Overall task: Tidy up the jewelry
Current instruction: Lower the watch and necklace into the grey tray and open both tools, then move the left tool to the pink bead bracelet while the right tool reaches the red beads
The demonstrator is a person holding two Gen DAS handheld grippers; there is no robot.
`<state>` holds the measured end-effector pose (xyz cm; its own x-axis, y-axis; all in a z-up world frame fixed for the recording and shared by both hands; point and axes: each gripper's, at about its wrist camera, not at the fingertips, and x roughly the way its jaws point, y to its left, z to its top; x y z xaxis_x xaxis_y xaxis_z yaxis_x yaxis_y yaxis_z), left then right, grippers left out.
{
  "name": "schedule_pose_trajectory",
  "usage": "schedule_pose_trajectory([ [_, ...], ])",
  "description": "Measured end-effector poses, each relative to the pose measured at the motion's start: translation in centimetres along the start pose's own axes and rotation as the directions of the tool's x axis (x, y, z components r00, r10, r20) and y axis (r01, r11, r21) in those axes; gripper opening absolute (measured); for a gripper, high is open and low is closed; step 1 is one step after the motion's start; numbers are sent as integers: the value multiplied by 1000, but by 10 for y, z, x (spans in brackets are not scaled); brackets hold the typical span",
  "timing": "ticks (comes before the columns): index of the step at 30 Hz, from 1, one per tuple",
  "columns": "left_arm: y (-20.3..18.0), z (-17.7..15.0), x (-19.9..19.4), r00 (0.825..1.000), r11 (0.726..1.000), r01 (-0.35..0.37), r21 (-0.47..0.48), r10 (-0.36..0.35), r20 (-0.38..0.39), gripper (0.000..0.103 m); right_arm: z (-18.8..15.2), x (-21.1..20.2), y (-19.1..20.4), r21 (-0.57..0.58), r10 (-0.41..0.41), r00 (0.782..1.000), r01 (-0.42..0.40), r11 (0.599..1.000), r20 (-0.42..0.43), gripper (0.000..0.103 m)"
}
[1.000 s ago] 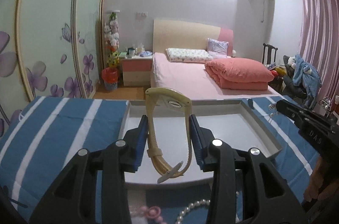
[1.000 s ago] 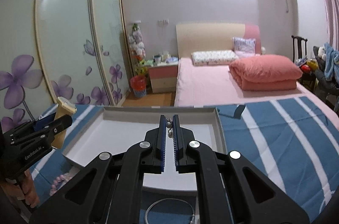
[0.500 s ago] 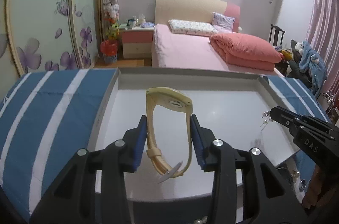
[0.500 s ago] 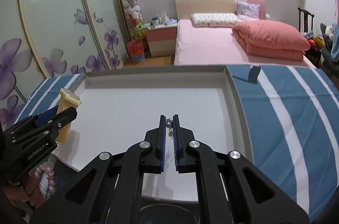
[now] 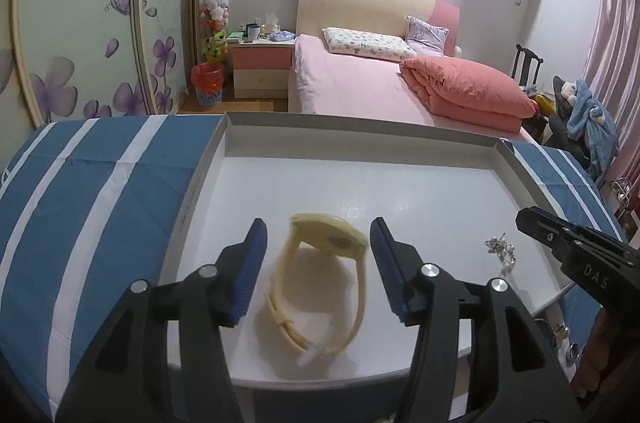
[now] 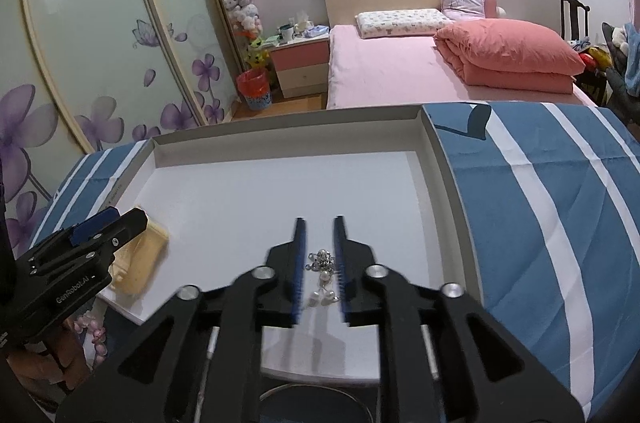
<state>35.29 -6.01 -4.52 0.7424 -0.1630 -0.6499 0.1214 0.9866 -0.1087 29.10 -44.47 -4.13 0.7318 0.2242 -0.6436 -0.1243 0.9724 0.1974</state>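
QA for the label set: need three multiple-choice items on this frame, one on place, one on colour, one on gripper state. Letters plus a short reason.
1. Where does the watch lie?
A. in the white tray
B. on the striped cloth
C. on the bed

2. What colour is the watch?
A. black
B. pale yellow
C. pink

3. How do the left gripper jaws stand?
A. shut on the watch
B. shut on nothing
C. open, clear of the watch

Key: 1 A, it rests on the tray floor, left of the pearl earring. 2 B, cream-yellow strap and case. 3 C, gaps show on both sides.
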Motion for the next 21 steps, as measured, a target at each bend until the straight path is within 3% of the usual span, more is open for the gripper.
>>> schedule_pose_trajectory([
  [4, 0, 4, -8, 1000, 1000, 2, -4, -2, 12, 53, 2, -10, -2, 8, 1, 1000, -1, 1000, 29, 24],
  [11, 6, -4, -57, 997, 1000, 15, 16, -16, 74, 56, -11, -47, 0, 8, 13, 998, -14, 1000, 65, 24],
  [17, 26, -41, -104, 998, 999, 6, 44, -9, 68, 58, -47, -84, 4, -37, 2, 999, 0, 999, 53, 24],
  [21, 38, -73, -115, 1000, 998, -22, 57, 21, 9, 58, -76, -101, 4, -45, -9, 999, 11, 999, 31, 24],
])
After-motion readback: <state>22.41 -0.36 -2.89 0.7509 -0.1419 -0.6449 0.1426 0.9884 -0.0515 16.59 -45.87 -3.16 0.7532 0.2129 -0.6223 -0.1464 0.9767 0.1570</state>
